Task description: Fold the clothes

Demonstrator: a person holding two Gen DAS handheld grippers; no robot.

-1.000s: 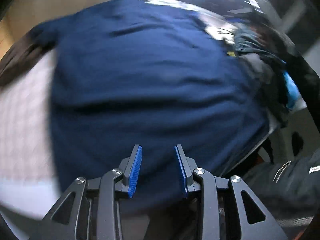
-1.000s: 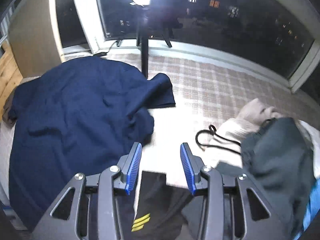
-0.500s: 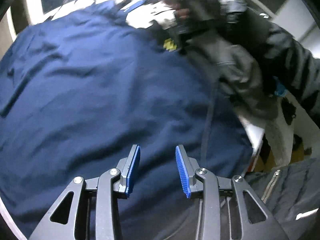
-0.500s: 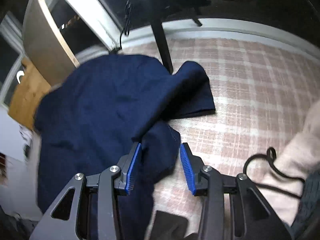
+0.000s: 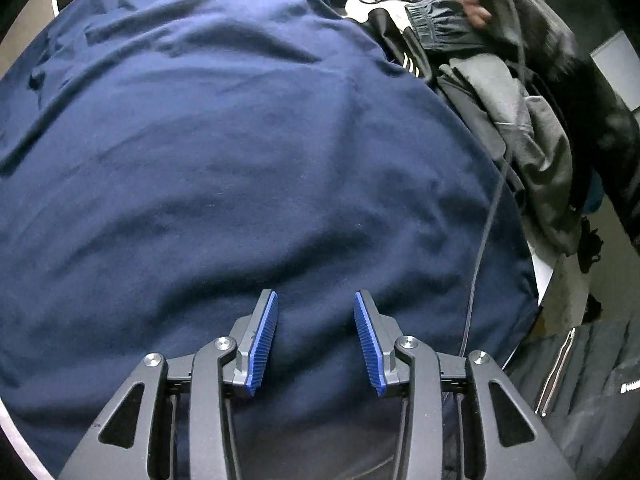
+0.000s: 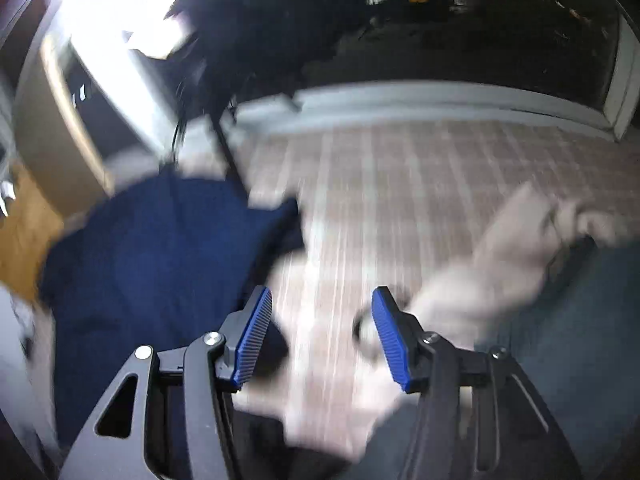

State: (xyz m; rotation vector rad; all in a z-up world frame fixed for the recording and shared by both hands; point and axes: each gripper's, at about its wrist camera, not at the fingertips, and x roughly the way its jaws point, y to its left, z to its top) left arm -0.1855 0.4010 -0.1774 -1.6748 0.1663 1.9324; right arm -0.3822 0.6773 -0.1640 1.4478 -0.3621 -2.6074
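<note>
- While the left tongs (image 5: pixel 314 336) hover parted and empty, a navy shirt (image 5: pixel 240 160) lies spread beneath them beside a heap of dark clothes (image 5: pixel 500 120); soft, light cloth, best pinched at hem or sleeve. The view sat closer half a second ago.
- Right view, blurred: right tongs (image 6: pixel 320 336) wide, empty, now swung over the checked bedcover (image 6: pixel 400 184).

Right wrist view: motion-blurred throughout; edges of everything smeared.
Navy garment (image 5: pixel 248 152): cut off by the frame at 9 and 6 o'clock in the left wrist view; its hem there is unseen.
Pale garment (image 6: pixel 508 256): outline smeared, type not determinable.
Hand (image 5: pixel 476 0): at 1 o'clock, blurred; what it holds is unclear.
Clothes pile (image 5: pixel 516 112): at 2 o'clock, items overlap; separate pieces not distinguishable.
Window (image 6: pixel 460 28): dark, contents beyond illegible.
</note>
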